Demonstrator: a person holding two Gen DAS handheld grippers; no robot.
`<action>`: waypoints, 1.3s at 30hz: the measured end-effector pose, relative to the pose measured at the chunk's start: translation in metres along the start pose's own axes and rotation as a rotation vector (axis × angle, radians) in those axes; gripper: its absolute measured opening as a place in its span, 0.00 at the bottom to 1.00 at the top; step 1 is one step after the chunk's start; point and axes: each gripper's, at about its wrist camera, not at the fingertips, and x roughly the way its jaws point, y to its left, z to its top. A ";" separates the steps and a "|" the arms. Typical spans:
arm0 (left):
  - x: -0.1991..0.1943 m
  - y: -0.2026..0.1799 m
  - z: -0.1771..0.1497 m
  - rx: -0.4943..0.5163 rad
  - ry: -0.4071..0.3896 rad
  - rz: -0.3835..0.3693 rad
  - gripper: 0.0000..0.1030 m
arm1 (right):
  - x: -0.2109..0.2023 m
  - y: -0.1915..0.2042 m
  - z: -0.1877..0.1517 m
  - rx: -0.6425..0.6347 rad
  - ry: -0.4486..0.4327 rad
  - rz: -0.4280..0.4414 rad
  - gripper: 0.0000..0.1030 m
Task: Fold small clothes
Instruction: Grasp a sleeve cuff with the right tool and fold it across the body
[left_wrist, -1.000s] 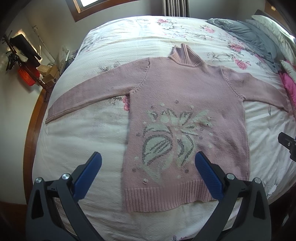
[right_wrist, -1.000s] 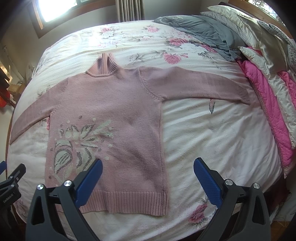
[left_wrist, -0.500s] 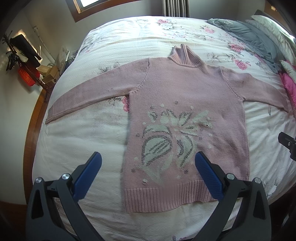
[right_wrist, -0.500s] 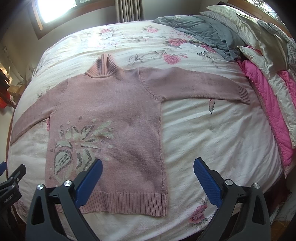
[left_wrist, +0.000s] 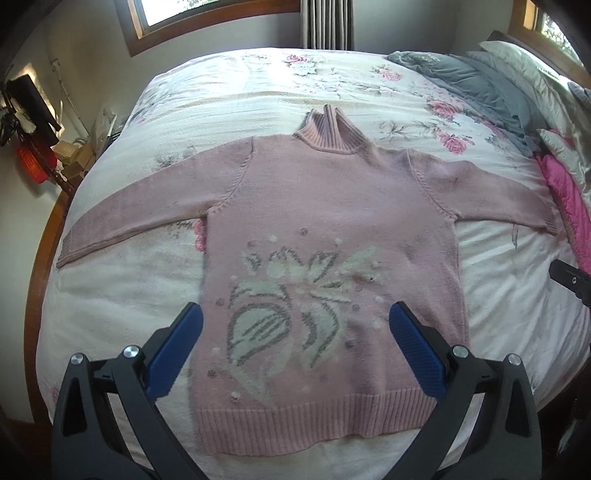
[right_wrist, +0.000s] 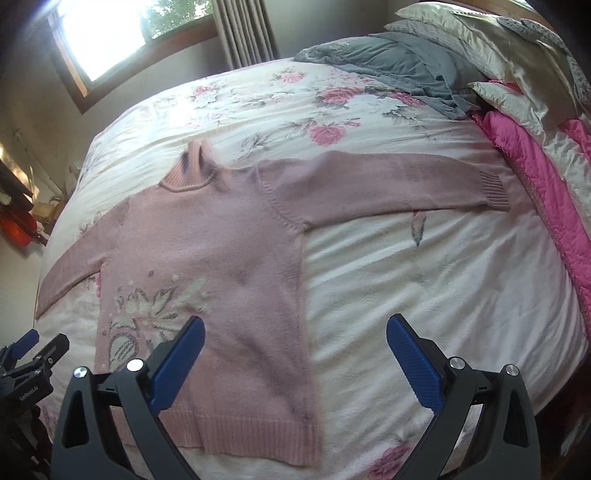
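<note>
Left claw (left_wrist: 295, 325) splayed above flat sweater (left_wrist: 325, 229)

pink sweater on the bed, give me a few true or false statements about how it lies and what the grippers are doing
1. The pink sweater lies flat with both sleeves spread out. True.
2. The left gripper is shut on the hem. False: it is open and holds nothing.
3. The collar points toward the window side of the bed. True.
4. The right gripper is open. True.
5. The sweater is already folded in half. False: it is fully unfolded.
6. The grey blanket covers one sleeve. False: it lies apart, near the pillows.
</note>
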 end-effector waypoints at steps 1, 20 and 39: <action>0.004 -0.010 0.007 0.002 -0.004 -0.003 0.97 | 0.003 -0.017 0.009 0.012 -0.002 -0.015 0.96; 0.128 -0.243 0.126 -0.040 -0.042 -0.041 0.97 | 0.199 -0.419 0.178 0.277 0.184 -0.136 0.89; 0.150 -0.269 0.127 -0.003 -0.010 0.015 0.97 | 0.222 -0.465 0.160 0.293 0.182 0.134 0.08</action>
